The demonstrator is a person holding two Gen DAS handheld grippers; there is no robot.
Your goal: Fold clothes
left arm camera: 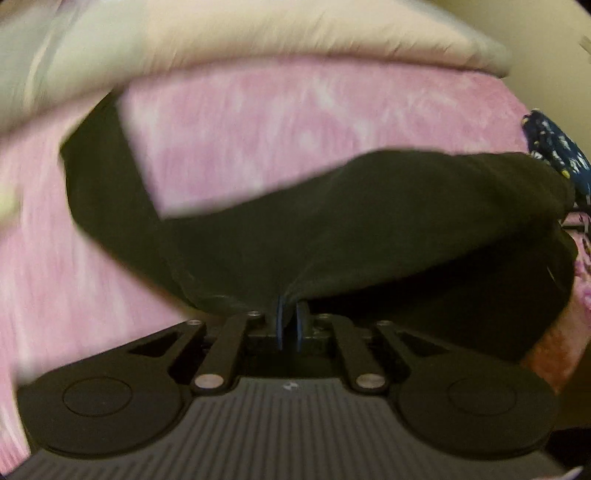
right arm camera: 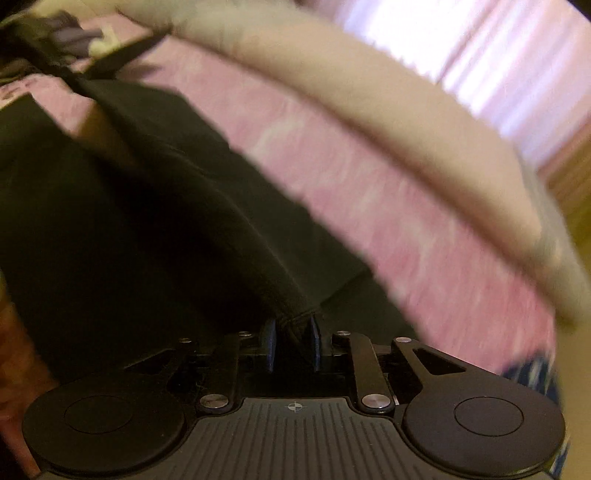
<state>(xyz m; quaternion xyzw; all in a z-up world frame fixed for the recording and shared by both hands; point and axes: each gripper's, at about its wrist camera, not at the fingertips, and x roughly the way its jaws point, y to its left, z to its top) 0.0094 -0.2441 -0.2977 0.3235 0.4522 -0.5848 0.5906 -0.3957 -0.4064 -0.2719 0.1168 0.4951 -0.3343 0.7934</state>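
Note:
A black garment hangs stretched above a pink bedcover. My left gripper is shut on its edge, the cloth pinched between the blue pads. One dark strip of the garment trails up to the left. In the right wrist view the same black garment fills the left half, and my right gripper is shut on a seamed edge of it. Both views are blurred by motion.
A cream duvet lies bunched along the far side of the pink bedcover, also seen as a cream duvet. A dark blue patterned cloth sits at the right edge. Bright pink curtains hang beyond.

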